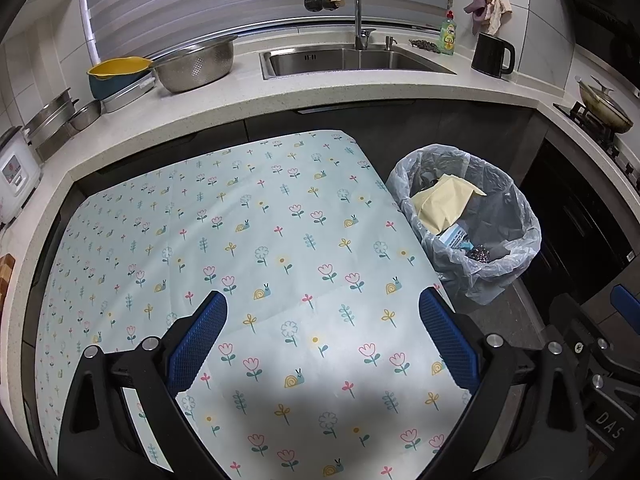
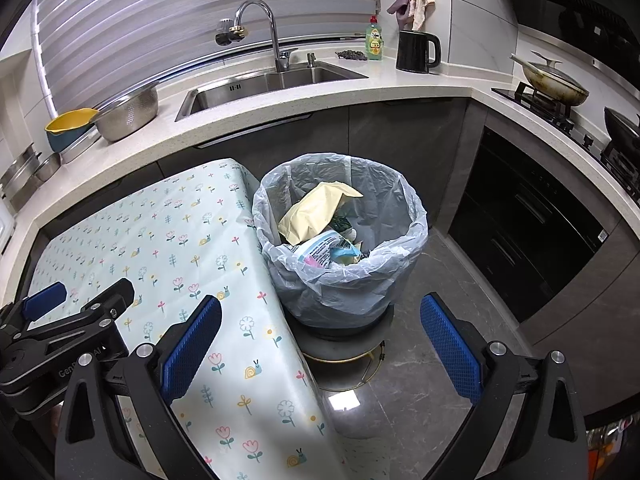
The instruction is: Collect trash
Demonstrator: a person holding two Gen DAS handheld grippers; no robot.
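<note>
A bin lined with a clear plastic bag [image 1: 496, 216] [image 2: 344, 280] stands on a round stool beside the table's right edge. It holds a yellow paper wrapper [image 2: 312, 212], a blue-and-white printed packet [image 2: 320, 254] and other scraps. My left gripper [image 1: 322, 340] is open and empty above the floral tablecloth [image 1: 248, 240]. My right gripper [image 2: 320, 348] is open and empty, over the table's right edge and the floor in front of the bin. The left gripper also shows at the left of the right wrist view [image 2: 60, 320].
A white L-shaped counter [image 1: 280, 96] runs behind, with a sink [image 1: 352, 60], metal colander [image 1: 196, 64], yellow bowl [image 1: 116, 70], black kettle [image 1: 492, 54] and soap bottle [image 1: 448, 34]. A stove with a pan [image 2: 556, 82] stands on the right. Grey floor [image 2: 420, 360] lies right of the table.
</note>
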